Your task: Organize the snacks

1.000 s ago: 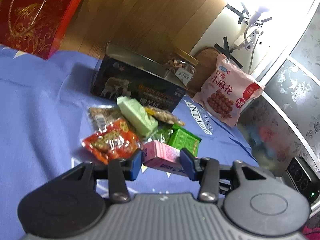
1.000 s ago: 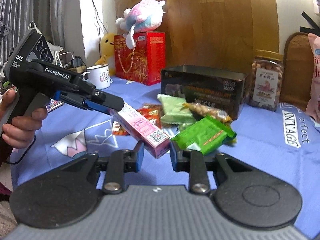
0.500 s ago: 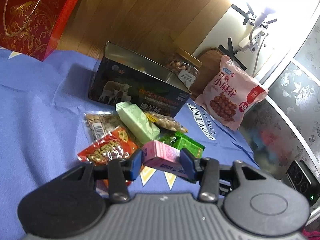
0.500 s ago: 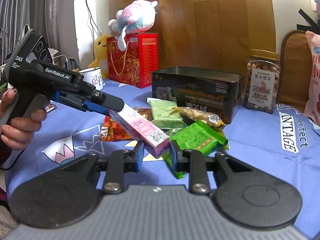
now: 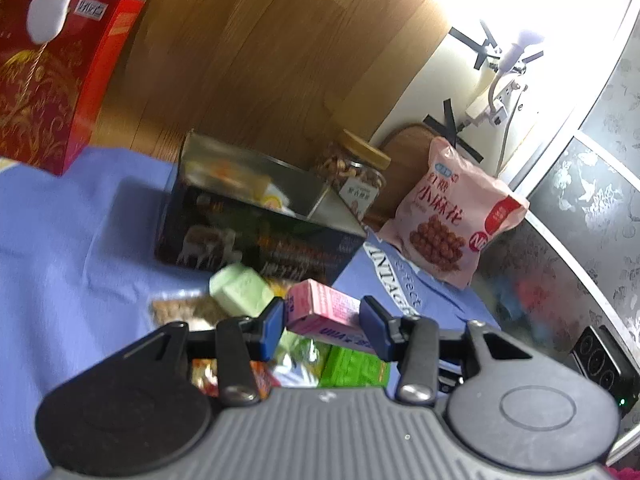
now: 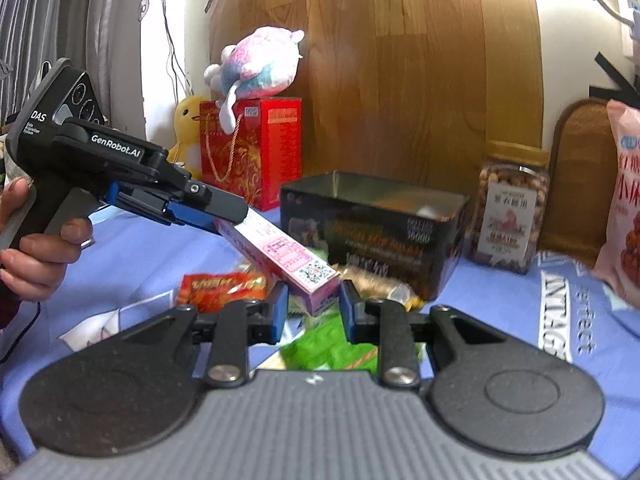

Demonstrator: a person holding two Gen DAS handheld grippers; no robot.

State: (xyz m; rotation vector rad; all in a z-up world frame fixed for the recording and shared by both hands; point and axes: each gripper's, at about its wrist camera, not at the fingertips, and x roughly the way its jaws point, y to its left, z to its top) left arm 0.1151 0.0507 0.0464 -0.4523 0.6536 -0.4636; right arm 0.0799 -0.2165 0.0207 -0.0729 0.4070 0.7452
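Note:
A long pink snack box [image 6: 288, 256] hangs in the air above the snack pile, held at both ends. My left gripper [image 5: 326, 320] is shut on one end of the pink box [image 5: 320, 304]; in the right wrist view the left gripper [image 6: 228, 216] comes in from the left, held by a hand [image 6: 36, 256]. My right gripper [image 6: 314, 312] is shut on the other end. Just behind stands an open dark tin [image 5: 256, 240], with something pale inside. Under the box lie a light green packet [image 5: 240, 292], a bright green packet [image 6: 336, 348] and a red packet [image 6: 220, 284].
A blue cloth [image 5: 60, 248] covers the table. A nut jar [image 6: 512, 216] and a pink snack bag [image 5: 452, 224] stand right of the tin. A red gift bag [image 6: 248, 148] with a plush toy [image 6: 256, 60] on it stands back left. A power strip [image 5: 604, 360] lies far right.
Both grippers have carried the pink box up and closer to the tin. The snack pile now sits lower in both views, and the tin's inside has come into sight.

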